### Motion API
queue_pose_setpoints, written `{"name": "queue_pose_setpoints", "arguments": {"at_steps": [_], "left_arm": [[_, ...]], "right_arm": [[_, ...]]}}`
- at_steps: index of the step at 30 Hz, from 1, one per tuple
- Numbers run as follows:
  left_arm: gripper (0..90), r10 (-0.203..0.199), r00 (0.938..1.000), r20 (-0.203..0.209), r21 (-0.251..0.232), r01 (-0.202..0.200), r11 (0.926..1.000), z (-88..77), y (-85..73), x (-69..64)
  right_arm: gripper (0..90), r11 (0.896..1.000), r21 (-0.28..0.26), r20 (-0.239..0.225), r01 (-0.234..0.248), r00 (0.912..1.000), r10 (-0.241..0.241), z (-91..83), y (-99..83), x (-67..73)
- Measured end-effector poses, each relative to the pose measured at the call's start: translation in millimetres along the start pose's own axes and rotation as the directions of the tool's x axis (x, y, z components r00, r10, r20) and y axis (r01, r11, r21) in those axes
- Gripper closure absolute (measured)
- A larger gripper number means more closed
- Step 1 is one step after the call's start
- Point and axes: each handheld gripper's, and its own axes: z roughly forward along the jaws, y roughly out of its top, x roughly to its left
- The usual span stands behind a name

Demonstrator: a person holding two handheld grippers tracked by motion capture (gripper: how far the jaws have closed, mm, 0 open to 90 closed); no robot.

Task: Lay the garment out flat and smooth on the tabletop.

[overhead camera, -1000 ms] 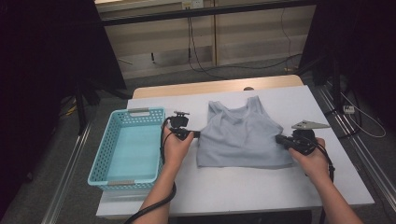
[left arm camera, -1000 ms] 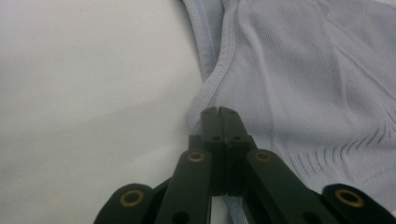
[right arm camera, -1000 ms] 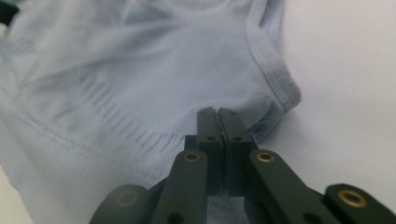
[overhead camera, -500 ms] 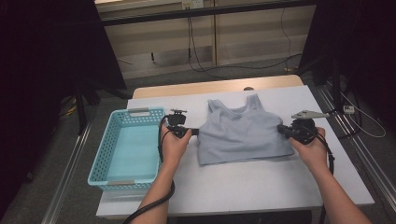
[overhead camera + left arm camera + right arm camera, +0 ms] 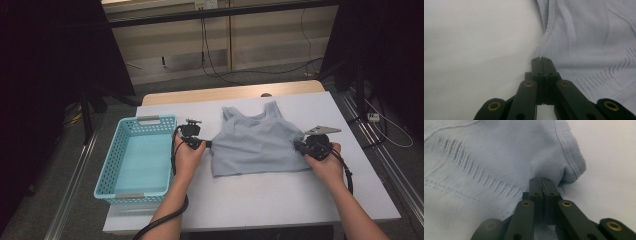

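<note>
Pale blue tank top (image 5: 257, 142) lies flat on the white desk (image 5: 260, 200), beside a turquoise basket (image 5: 137, 155). Left gripper (image 5: 206, 144) and right gripper (image 5: 297, 146) each pinch a side edge, fingers clamped on fabric.

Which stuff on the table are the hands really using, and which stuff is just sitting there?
Being used:
- light blue tank top, spread flat on the table
- left gripper, shut on its left edge
- right gripper, shut on its right edge

Just sitting there:
- blue basket, left of the top, nothing in it
- white table
- cables on the floor behind the table
</note>
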Motion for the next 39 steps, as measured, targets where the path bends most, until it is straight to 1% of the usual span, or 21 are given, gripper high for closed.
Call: {"name": "queue_pose_setpoints", "arguments": {"at_steps": [1, 3, 4, 6, 7, 8, 11, 13, 14, 15, 17, 18, 21, 24, 27, 28, 31, 33, 35, 36, 39], "left_arm": [[90.0, -0.001, 1.0, 0.001, -0.006, 0.001, 1.0, -0.1, -0.2, -0.9], [87.7, 0.021, 0.9998, -0.007, -0.013, -0.021, 0.9997, -1.2, 0.0, -2.6], [83.8, 0.028, 0.9995, -0.013, -0.019, -0.029, 0.9994, -1.6, 0.2, -3.3], [78.4, 0.025, 0.9997, -0.007, -0.028, -0.025, 0.9993, -3.8, 0.4, -4.6], [73.2, 0.038, 0.9993, -0.005, -0.033, -0.038, 0.9987, -5.6, 0.6, -5.1], [66.8, 0.041, 0.9991, -0.003, -0.04, -0.041, 0.9984, -7.4, 0.5, -6.0], [57.3, 0.038, 0.9991, 0.021, -0.053, -0.036, 0.9979, -12.3, -2.2, -9.4], [46.6, 0.06, 0.9976, 0.036, -0.051, -0.058, 0.997, -14.8, -5.3, -12.0], [42.9, 0.067, 0.9971, 0.035, -0.058, -0.065, 0.9962, -15.9, -7.4, -13.9], [40.2, 0.077, 0.9963, 0.037, -0.058, -0.075, 0.9955, -17.1, -9.5, -15.7], [35.1, 0.078, 0.9957, 0.05, -0.063, -0.075, 0.9952, -19.2, -14.2, -18.5], [33.4, 0.087, 0.9948, 0.054, -0.06, -0.083, 0.9947, -20.6, -16.3, -19.3], [32.0, 0.099, 0.9932, 0.061, -0.054, -0.096, 0.9939, -24.2, -24.5, -22.1], [30.9, 0.11, 0.9912, 0.073, -0.05, -0.107, 0.993, -25.1, -33.4, -24.4], [29.5, 0.129, 0.9893, 0.069, -0.031, -0.127, 0.9914, -25.6, -38.9, -25.8], [29.2, 0.119, 0.9904, 0.071, -0.038, -0.117, 0.9925, -26.0, -40.4, -26.5], [26.7, 0.13, 0.9887, 0.075, -0.038, -0.127, 0.9911, -27.0, -45.3, -28.1], [26.0, 0.141, 0.9874, 0.071, -0.032, -0.139, 0.9897, -26.8, -48.7, -29.8], [25.1, 0.137, 0.9881, 0.07, -0.033, -0.135, 0.9903, -27.0, -51.5, -31.1], [24.6, 0.145, 0.9873, 0.066, -0.033, -0.143, 0.9892, -27.2, -52.6, -31.5], [25.3, 0.15, 0.987, 0.059, -0.029, -0.148, 0.9885, -27.8, -55.2, -31.9]], "right_arm": [[86.0, 1.0, -0.004, -0.005, -0.006, 1.0, 0.006, -1.0, -0.5, -0.8], [81.9, 1.0, -0.012, -0.006, -0.014, 0.9999, 0.013, -4.3, -0.8, -1.4], [76.8, 1.0, -0.023, -0.003, -0.018, 0.9998, 0.018, -6.4, -0.4, -1.3], [66.0, 0.999, -0.04, 0.001, -0.023, 0.9997, 0.023, -11.5, 0.8, -0.3], [59.8, 0.998, -0.048, 0.001, -0.027, 0.9996, 0.027, -14.3, 1.1, 0.2], [56.6, 0.998, -0.051, 0.006, -0.025, 0.9997, 0.026, -17.0, 1.1, 0.5], [49.2, 0.998, -0.064, 0.01, -0.023, 0.9997, 0.024, -24.2, -2.3, 1.2], [44.3, 0.997, -0.071, 0.009, -0.032, 0.9994, 0.032, -27.8, -6.8, 1.2], [43.3, 0.997, -0.073, 0.009, -0.038, 0.9992, 0.039, -29.2, -9.1, 0.7], [43.3, 0.997, -0.071, 0.006, -0.043, 0.999, 0.044, -30.6, -11.1, 0.2], [42.6, 0.997, -0.066, -0.003, -0.043, 0.9991, 0.043, -32.9, -13.9, 0.1], [42.5, 0.997, -0.063, -0.002, -0.041, 0.9991, 0.041, -34.6, -14.9, 0.2], [42.0, 0.997, -0.062, 0.002, -0.051, 0.9987, 0.051, -40.8, -17.3, 0.8], [41.7, 0.997, -0.069, -0.008, -0.042, 0.9991, 0.041, -47.4, -20.4, 1.1], [41.1, 0.997, -0.069, -0.008, -0.038, 0.9993, 0.038, -52.5, -24.8, 1.6], [41.1, 0.997, -0.068, -0.011, -0.038, 0.9992, 0.038, -53.9, -26.3, 1.9], [41.2, 0.998, -0.062, -0.014, -0.033, 0.9994, 0.032, -56.7, -30.4, 2.5], [42.4, 0.998, -0.057, -0.013, -0.031, 0.9994, 0.031, -57.8, -32.3, 2.6], [44.6, 0.998, -0.051, -0.012, -0.028, 0.9995, 0.028, -57.2, -33.9, 2.4], [45.6, 0.998, -0.049, -0.014, -0.031, 0.9995, 0.03, -56.1, -34.9, 2.2], [51.4, 0.999, -0.032, -0.021, -0.03, 0.9993, 0.03, -52.4, -38.1, 1.2]]}}
